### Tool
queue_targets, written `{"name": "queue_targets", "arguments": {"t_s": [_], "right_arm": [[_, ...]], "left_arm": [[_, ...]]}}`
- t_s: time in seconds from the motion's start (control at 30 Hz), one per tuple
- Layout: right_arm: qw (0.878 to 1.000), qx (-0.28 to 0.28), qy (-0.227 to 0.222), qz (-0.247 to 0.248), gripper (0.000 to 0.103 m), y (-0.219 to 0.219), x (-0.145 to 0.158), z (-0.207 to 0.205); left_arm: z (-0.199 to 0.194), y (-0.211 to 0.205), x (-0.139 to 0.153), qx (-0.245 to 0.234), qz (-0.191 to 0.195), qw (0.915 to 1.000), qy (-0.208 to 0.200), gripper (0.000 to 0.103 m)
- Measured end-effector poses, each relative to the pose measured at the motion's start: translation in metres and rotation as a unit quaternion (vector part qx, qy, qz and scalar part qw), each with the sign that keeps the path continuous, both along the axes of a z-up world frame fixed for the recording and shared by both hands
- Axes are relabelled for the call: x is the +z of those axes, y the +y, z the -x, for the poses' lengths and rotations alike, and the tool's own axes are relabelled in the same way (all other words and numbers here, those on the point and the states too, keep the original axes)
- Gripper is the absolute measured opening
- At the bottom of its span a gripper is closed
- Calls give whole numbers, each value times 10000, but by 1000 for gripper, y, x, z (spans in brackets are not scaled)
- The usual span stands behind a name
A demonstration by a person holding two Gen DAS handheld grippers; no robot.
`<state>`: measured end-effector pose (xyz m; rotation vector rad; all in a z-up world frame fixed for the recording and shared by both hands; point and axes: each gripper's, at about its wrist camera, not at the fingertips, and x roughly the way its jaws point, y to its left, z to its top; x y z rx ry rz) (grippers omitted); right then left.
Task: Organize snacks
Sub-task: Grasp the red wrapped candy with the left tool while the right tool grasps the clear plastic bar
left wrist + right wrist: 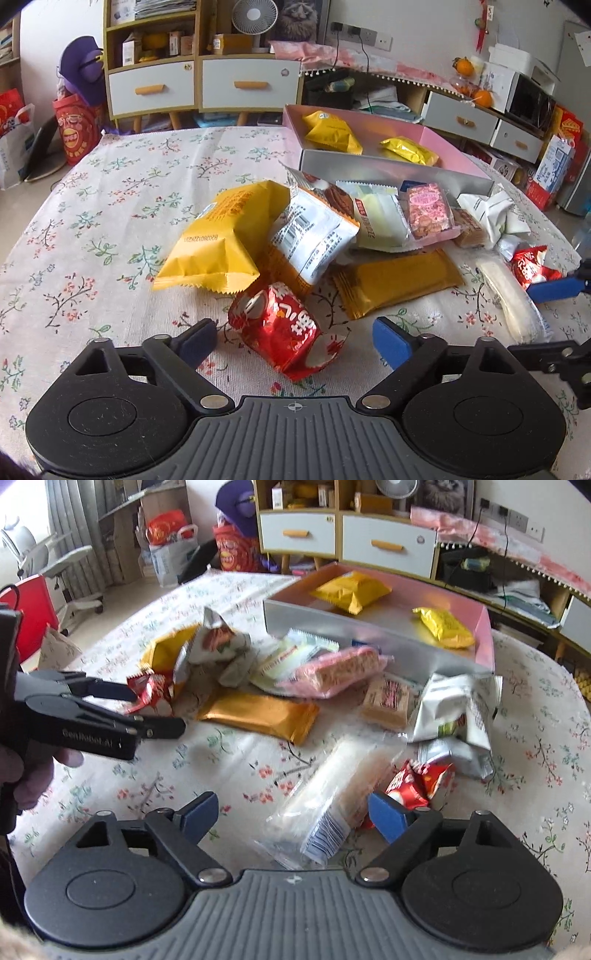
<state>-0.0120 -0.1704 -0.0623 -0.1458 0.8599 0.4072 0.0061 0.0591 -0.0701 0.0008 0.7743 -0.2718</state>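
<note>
A heap of wrapped snacks lies on a table [92, 206] covered with a floral cloth, just in front of a shallow pink box [439, 138] that already holds 2 yellow packets [332, 133].

The left gripper [291, 334] hangs low over the near edge of the heap. Its jaws stand apart, with a red foil snack [280, 332] lying between them; the blue pads sit on either side of the wrapper with a gap visible on both sides, so nothing is clamped. Just beyond the red snack lie a large yellow bag [221, 240], a white packet with a barcode [314, 229] leaning on it, and a flat gold bar [395, 284].

The right gripper [291, 812] is over the other end of the heap, jaws likewise apart. A long clear-wrapped white bar [332, 797] lies between them, running out toward the heap, and is not pinched. A second, crumpled red packet [417, 782] rests just beside the right pad, and a silver-white bag [458, 720] sits behind it. A pink-wrapped snack [332, 672] lies close to the box's front wall.

In the right wrist view, the left gripper shows at the left edge, held in a hand [33, 775].
</note>
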Motion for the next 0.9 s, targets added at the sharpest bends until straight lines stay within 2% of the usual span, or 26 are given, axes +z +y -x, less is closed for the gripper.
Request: {"name": "queue_targets", "arguments": {"t_s": [0.2,0.37,0.53,0.57,0.6,0.73,0.9], "right_arm": [[9998,-87,161,14,79,-2,-7,-6],[9998,-161,123,36,77,-2,-7,-7],[9996,-247,78,105,66,-2,-6,-8],[9996,-263,74,108,63,-2,-5,-8],[9995,-280,72,111,61,-2,-5,-8],[9993,-328,70,145,53,-3,-4,-9],[9991,-386,95,159,34,-5,-1,-12]], "left_arm": [[-4,3,2,139,72,9999,-2,73],[-6,7,4,257,124,9996,32,57],[-6,9,6,299,151,9993,149,54],[-5,9,6,305,150,9993,167,44],[-5,10,7,306,145,9992,188,39],[-4,11,9,266,211,9989,332,38],[0,6,12,122,176,9987,461,37]]}}
